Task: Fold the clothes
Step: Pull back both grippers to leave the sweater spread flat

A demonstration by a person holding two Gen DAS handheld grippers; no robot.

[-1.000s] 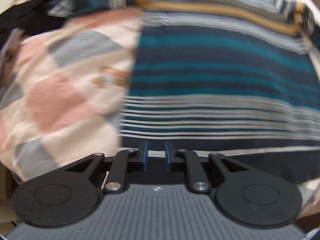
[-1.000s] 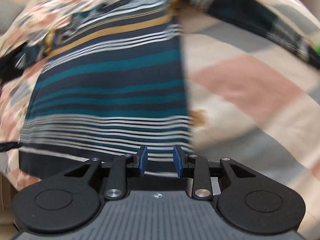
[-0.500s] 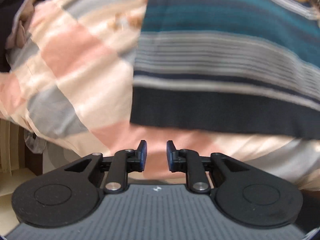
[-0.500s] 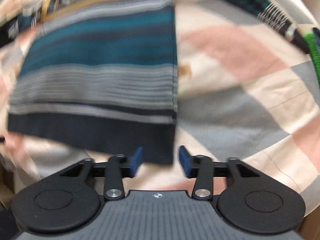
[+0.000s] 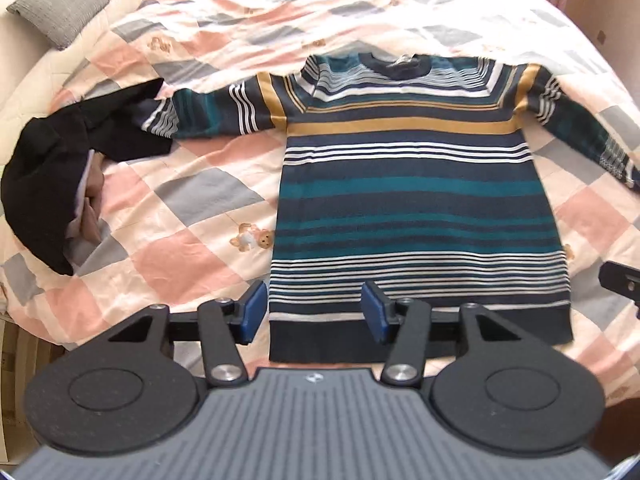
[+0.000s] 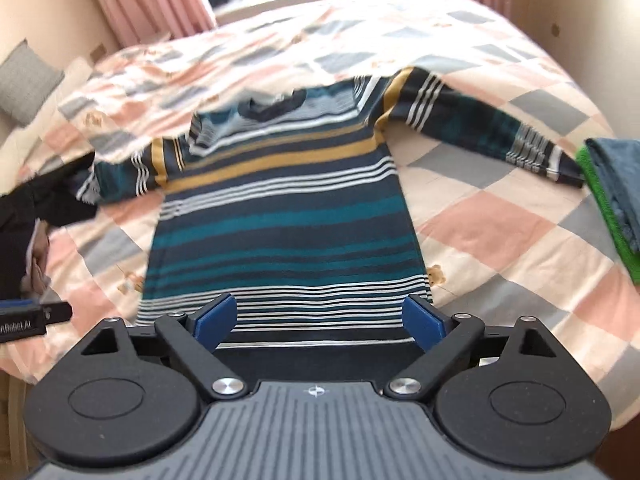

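Observation:
A striped sweater (image 5: 412,200) in navy, teal, white and mustard lies flat on the bed, neck away from me and both sleeves spread sideways. My left gripper (image 5: 314,312) hangs open above the sweater's lower left hem, holding nothing. In the right wrist view the same sweater (image 6: 280,220) fills the middle, and my right gripper (image 6: 320,322) stands wide open over the hem, also with nothing between its fingers. The tip of the left sleeve runs under a black garment (image 5: 60,160).
A checked pink, grey and cream quilt (image 5: 192,216) covers the bed. Black clothes (image 6: 28,216) are heaped at the left. Folded green and blue cloth (image 6: 612,196) sits at the right edge. A grey pillow (image 5: 56,2) lies far left; pink curtains (image 6: 152,0) hang behind.
Both grippers have pulled back and up from the sweater's hem, so the whole garment now shows. Their jaws have spread from a narrow gap to wide open.

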